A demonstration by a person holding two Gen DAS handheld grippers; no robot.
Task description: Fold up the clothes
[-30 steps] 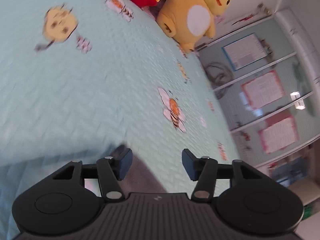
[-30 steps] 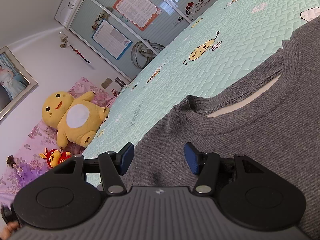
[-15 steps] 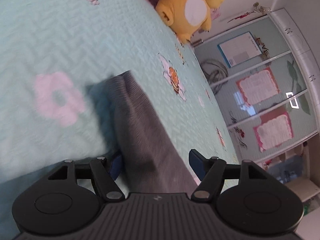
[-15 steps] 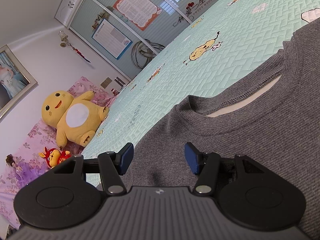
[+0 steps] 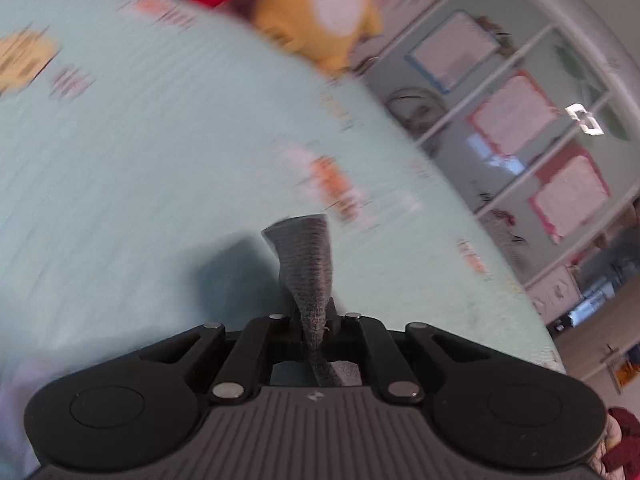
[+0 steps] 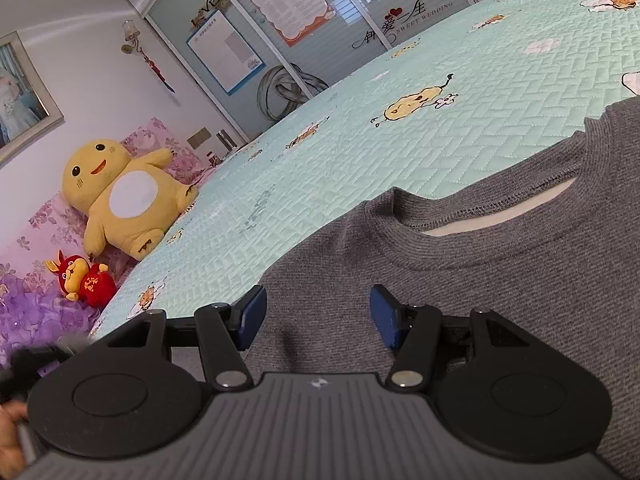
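In the left wrist view the left gripper point(image 5: 316, 320) fills the bottom of the frame, and a sleeve end point(image 5: 306, 264) rises from between its fingers at lower centre, above the bedspread point(image 5: 140, 168). A plush toy point(image 5: 324, 12) sits at the top centre — the wardrobe doors point(image 5: 520, 128) stand to the right. In the right wrist view the right gripper point(image 6: 316, 316) sits at the bottom, over the sweater point(image 6: 500, 280), which lies on the bedspread across the lower right. The neckline point(image 6: 480, 220) lies right of centre — a small doll point(image 6: 82, 280) sits at the left edge, below the plush toy.
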